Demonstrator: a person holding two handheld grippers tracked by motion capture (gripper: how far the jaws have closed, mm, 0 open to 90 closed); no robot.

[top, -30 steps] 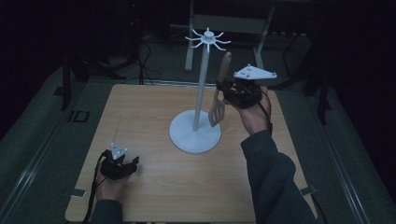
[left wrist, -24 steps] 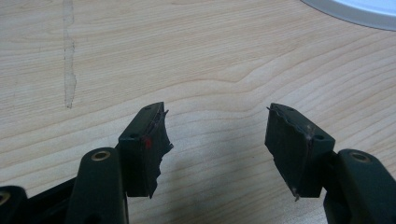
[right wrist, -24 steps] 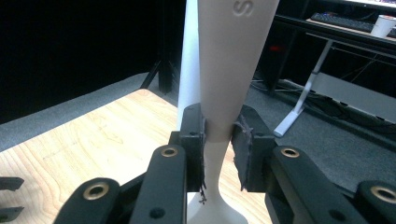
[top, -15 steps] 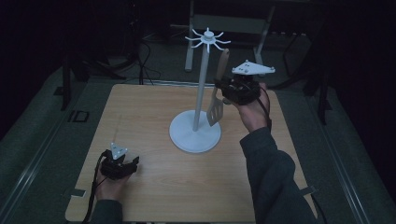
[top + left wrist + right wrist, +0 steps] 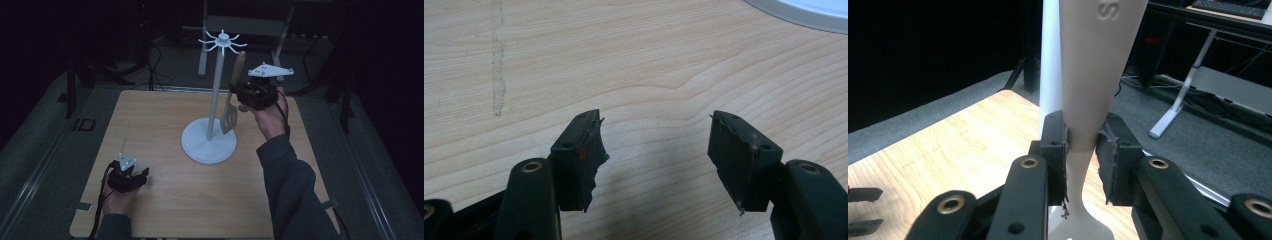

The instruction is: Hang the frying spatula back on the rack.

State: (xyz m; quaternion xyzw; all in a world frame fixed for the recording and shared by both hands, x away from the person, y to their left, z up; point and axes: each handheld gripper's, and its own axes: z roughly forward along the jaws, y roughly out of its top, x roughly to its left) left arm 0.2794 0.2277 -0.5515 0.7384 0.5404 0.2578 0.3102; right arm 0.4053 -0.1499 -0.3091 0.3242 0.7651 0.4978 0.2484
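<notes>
The spatula point(image 5: 233, 95) hangs upright in the air just beside the pole of the white rack point(image 5: 214, 95), its slotted blade above the rack's round base and clear of it. In the right gripper view the spatula's blade runs off the bottom edge and its handle top off the upper edge; a raised letter on the handle is cut off too. The right gripper point(image 5: 245, 97), on the far side of the spatula from the pole, has its fingers point(image 5: 1054, 150) pinching the narrow neck of the handle. Whether the handle end reaches a hook at the rack's crown is hard to make out. The left gripper point(image 5: 131, 181) rests on the wooden surface point(image 5: 165, 125), well apart from the rack's base toward the person, fingers point(image 5: 576, 157) spread with bare wood between them. Around the surface lie grey floor and a dark room, with table legs and cables behind the rack.
</notes>
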